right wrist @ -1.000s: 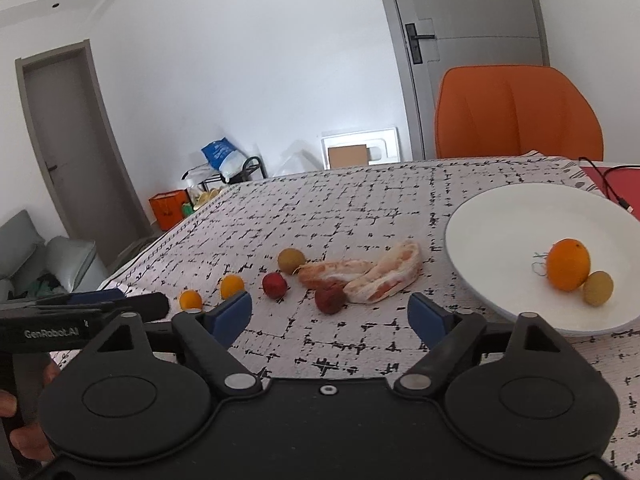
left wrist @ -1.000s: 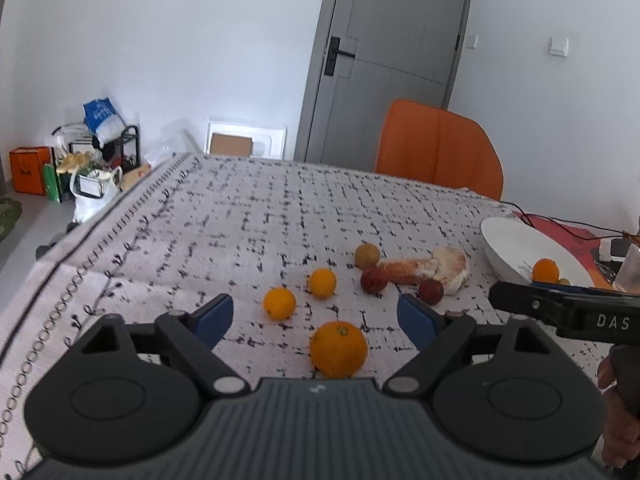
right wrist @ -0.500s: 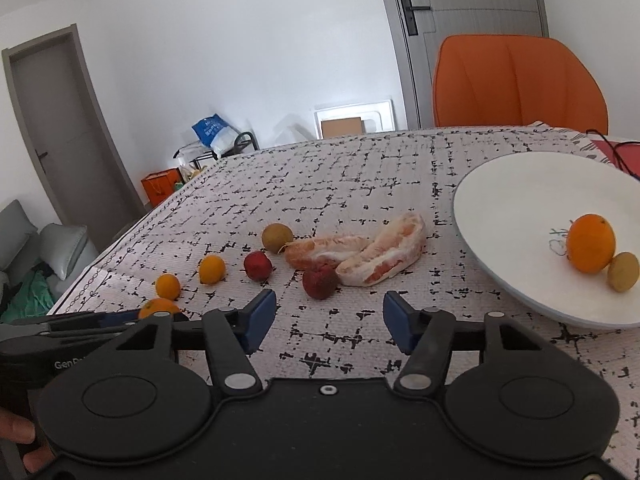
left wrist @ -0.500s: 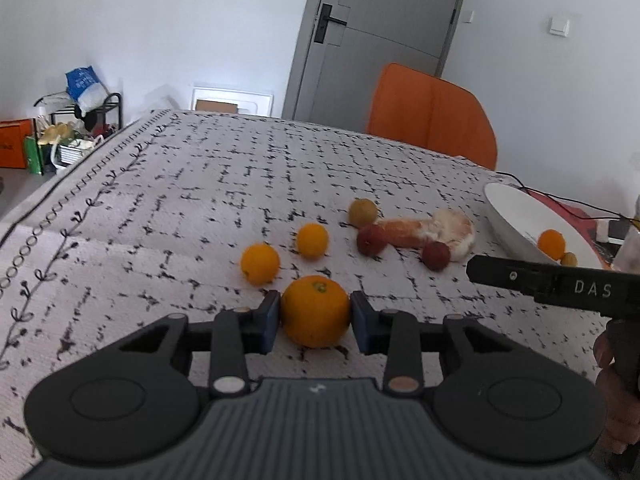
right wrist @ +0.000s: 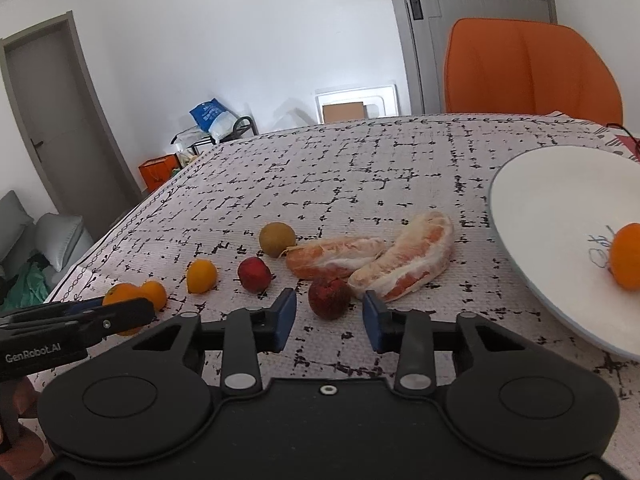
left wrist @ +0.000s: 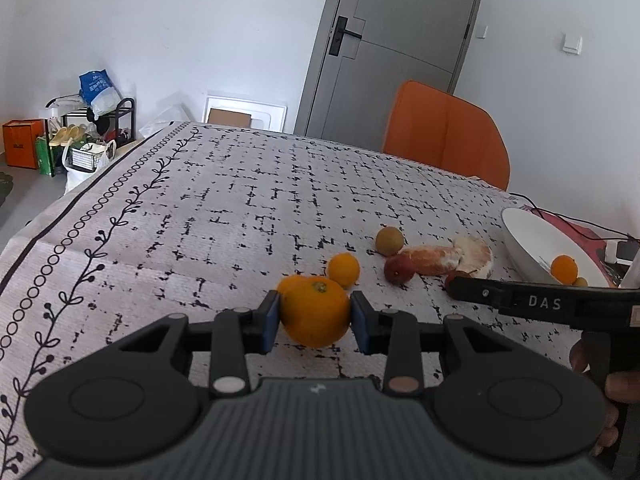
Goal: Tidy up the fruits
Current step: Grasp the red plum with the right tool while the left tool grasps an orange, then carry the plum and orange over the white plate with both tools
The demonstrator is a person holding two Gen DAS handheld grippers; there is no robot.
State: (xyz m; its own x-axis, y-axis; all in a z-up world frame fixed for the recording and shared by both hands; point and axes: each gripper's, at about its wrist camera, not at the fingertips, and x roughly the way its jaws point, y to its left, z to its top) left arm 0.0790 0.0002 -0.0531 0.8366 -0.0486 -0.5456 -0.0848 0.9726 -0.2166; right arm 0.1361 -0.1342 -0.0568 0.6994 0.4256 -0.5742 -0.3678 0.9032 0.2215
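The left gripper (left wrist: 315, 322) is clenched on a large orange (left wrist: 314, 312), both blue pads pressing its sides, the fruit just above the patterned worktop (left wrist: 224, 216). Just beyond it sit a smaller orange (left wrist: 343, 269), partly hidden mandarin behind the held one, and farther right a red fruit (left wrist: 399, 269). The right gripper (right wrist: 330, 320) has its jaws closing around a dark red fruit (right wrist: 329, 296) lying between the pads on the worktop; the pads do not yet press it. Just ahead of that gripper lie two peeled pomelo segments (right wrist: 404, 260); to its right, a white plate (right wrist: 552, 216) holds an orange (right wrist: 626, 258).
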